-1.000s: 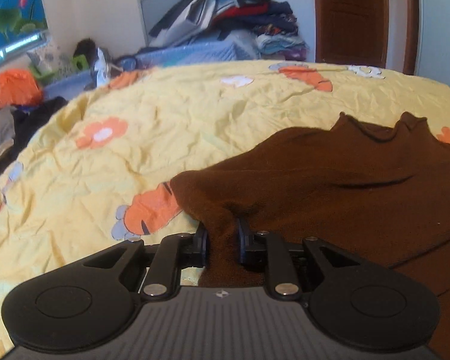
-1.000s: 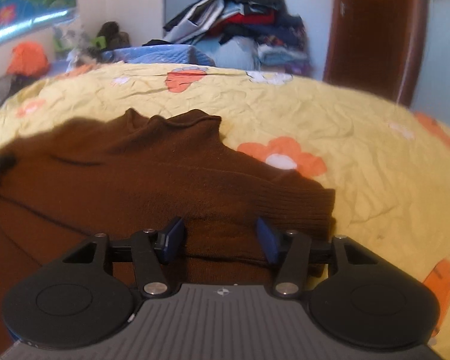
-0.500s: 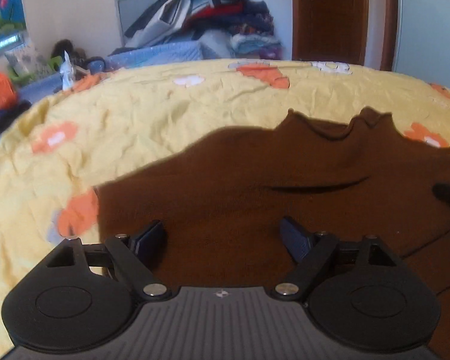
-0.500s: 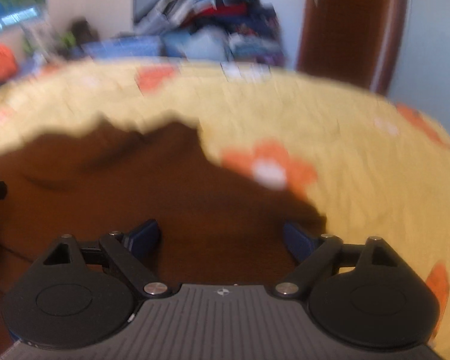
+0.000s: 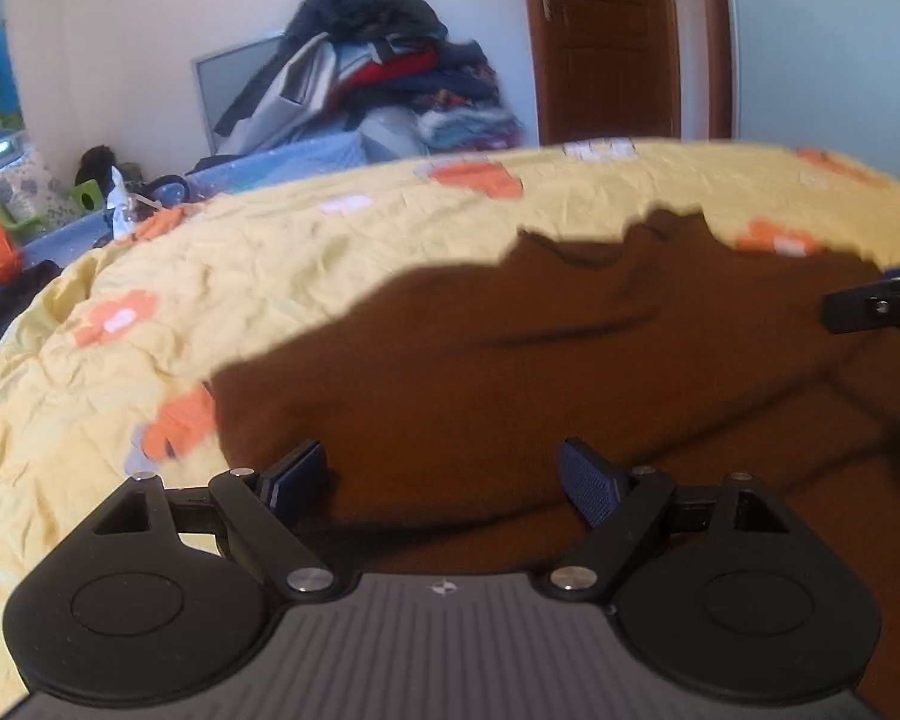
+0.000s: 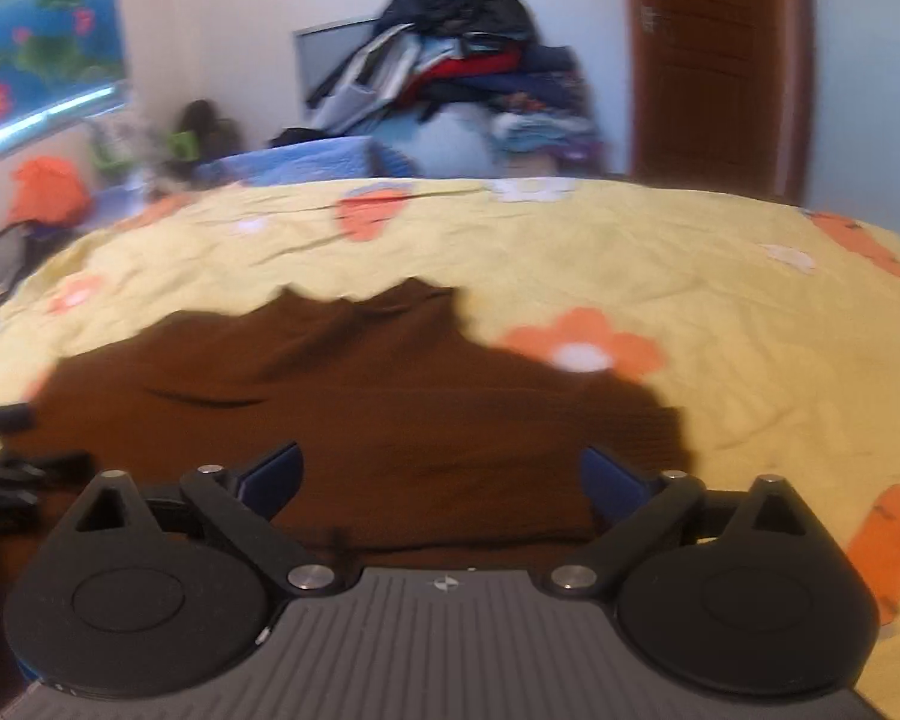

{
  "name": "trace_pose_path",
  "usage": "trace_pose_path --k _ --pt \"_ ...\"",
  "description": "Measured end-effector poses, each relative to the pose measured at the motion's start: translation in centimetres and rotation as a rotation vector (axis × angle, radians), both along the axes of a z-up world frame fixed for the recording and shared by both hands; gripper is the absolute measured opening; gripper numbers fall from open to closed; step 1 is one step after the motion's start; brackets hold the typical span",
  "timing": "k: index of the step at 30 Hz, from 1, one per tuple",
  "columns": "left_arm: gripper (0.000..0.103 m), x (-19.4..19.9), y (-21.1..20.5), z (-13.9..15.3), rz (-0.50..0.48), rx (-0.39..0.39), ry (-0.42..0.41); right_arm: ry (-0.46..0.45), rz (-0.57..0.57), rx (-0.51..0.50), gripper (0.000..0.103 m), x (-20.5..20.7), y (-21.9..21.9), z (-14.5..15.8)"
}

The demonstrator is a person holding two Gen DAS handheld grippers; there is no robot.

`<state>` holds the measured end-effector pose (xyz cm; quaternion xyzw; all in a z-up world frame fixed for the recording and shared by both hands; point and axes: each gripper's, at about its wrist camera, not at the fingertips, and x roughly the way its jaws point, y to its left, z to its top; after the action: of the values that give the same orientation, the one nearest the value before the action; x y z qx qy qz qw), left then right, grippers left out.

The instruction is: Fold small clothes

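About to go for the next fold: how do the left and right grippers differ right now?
The left gripper stands open over the brown sweater by its left edge; the right gripper hangs over its right edge, near the orange flower print. The right's jaws are opening wider; the left's look settled. Both hold nothing, with sweater below.

No readable txt, labels or nos. anywhere in either view.
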<state>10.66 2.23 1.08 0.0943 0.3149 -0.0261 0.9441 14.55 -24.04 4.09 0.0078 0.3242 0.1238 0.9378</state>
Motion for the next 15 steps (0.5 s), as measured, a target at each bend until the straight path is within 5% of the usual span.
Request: trace_pose_path --k 3,4,8,12,15 --pt "0.087 0.2 0.9 -0.5 0.001 -0.054 -0.005 0.065 0.047 -0.117 0.103 0.8 2.3 -2.4" --pt "0.087 0.4 1.1 -0.6 0.003 -0.064 0.000 0.026 0.069 -0.150 0.103 0.5 2.4 -3.3" --pt "0.086 -0.7 0.4 0.2 0.000 -0.008 0.002 0.040 0.083 -0.151 0.103 0.6 2.2 -3.1" --pt "0.086 -3.6 -0.3 1.7 -0.079 -0.063 -0.003 0.085 0.057 -0.112 0.098 -0.9 2.7 -1.5" --pt "0.088 -3.2 -0.7 -0.4 -0.081 -0.023 0.068 0.078 0.094 -0.127 0.103 -1.9 3.1 -2.3"
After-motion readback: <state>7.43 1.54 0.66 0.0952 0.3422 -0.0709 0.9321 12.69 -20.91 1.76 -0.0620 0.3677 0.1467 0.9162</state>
